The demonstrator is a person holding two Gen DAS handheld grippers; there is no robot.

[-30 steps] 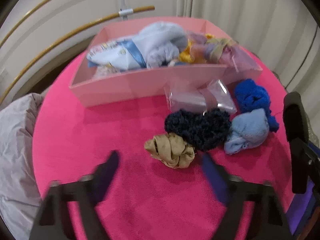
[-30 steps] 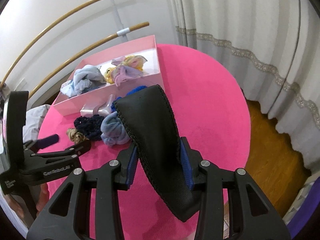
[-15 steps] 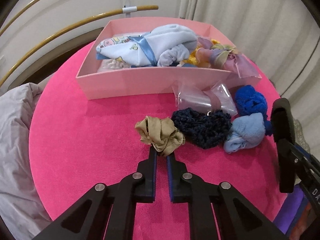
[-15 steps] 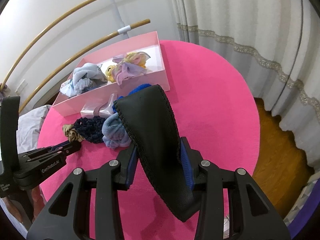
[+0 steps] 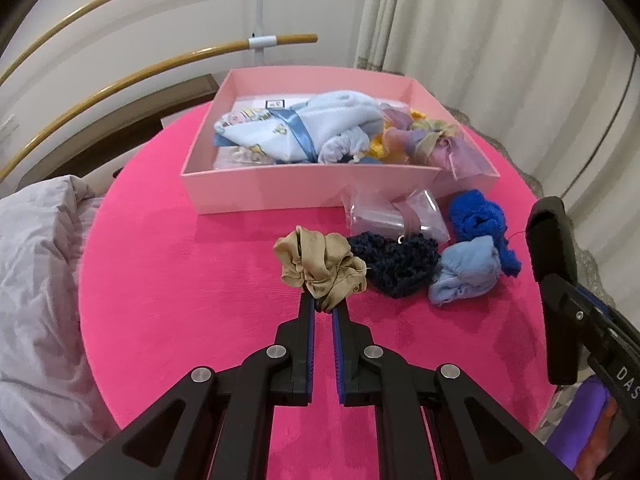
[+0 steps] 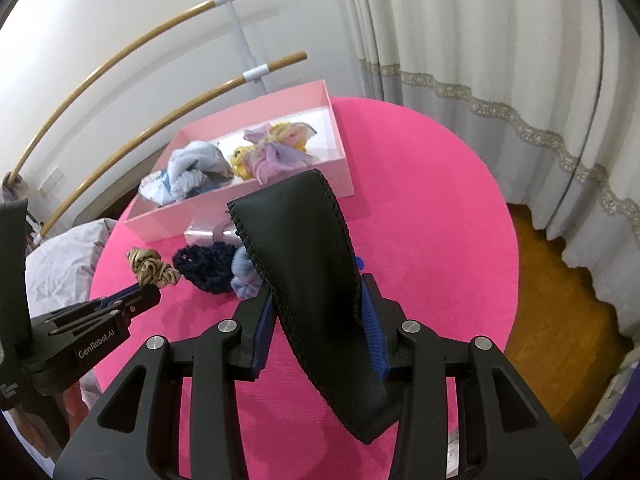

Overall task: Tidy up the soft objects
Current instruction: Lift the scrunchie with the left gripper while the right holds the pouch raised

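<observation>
Left hand-held gripper [image 5: 323, 307] clenched on near edge of tan satin scrunchie [image 5: 320, 266]; scrunchie raised slightly off pink tabletop [image 5: 192, 288], just beside navy knit scrunchie [image 5: 394, 262]. Light blue cloth bundle [image 5: 466, 270] touches navy one; royal blue knit piece [image 5: 482, 216] behind it. Clear plastic pouch [image 5: 396, 218] against front wall of pink box [image 5: 280, 190], box holding baby cloth and pastel scrunchies. Right hand-held gripper [image 6: 316, 324] grasping black leather sleeve [image 6: 308, 264], tilted, above tabletop.

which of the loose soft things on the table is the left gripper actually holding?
The tan scrunchie, pinched in the left gripper. The navy knit piece and light blue cloth lie loose beside it.
</observation>
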